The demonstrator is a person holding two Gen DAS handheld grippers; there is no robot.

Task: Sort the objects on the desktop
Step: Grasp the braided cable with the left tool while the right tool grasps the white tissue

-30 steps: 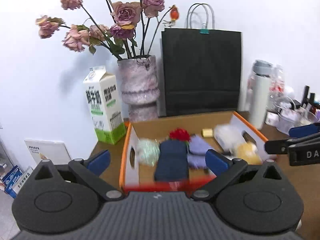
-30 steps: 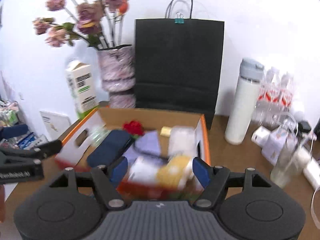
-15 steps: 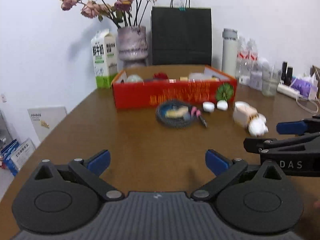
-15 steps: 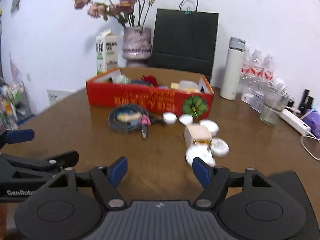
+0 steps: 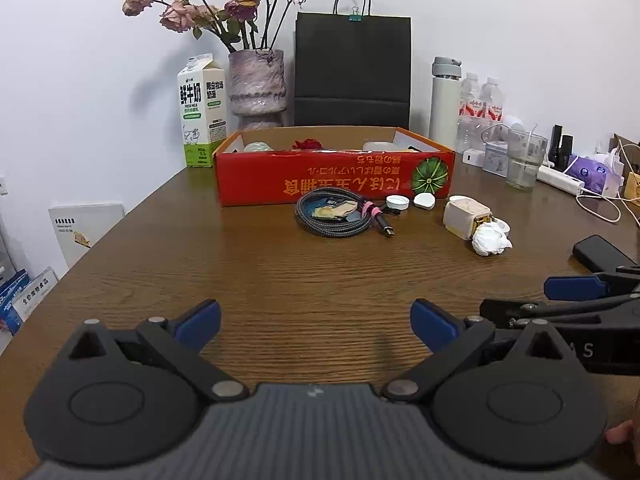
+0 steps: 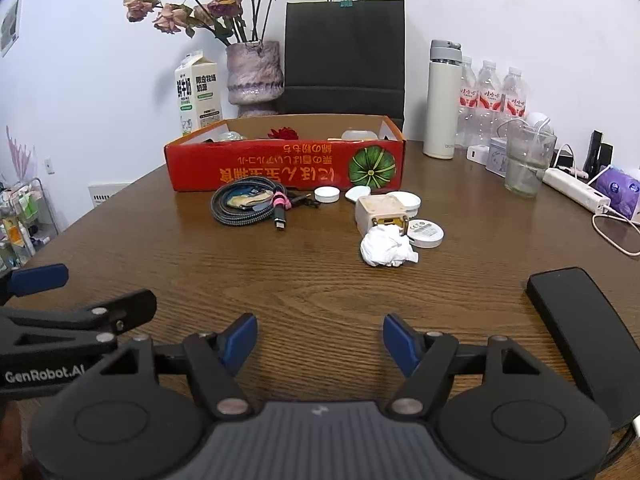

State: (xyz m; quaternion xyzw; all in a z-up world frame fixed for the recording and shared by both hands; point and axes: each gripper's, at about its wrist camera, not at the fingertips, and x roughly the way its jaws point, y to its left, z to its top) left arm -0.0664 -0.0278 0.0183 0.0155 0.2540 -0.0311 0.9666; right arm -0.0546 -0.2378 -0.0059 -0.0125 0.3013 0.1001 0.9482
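Note:
A red cardboard box with several small items inside stands mid-table. In front of it lie a coiled braided cable, white round lids, a white charger block and a crumpled white tissue. My left gripper is open and empty above the near table. My right gripper is open and empty, to the right of the left one, well short of the objects.
At the back stand a milk carton, a vase of dried roses, a black paper bag, a white thermos, water bottles and a glass. A power strip and a black phone lie at right.
Both grippers have pulled back from above the red box toward the near table edge. The box and the loose objects now sit far ahead. Both stay open and empty.

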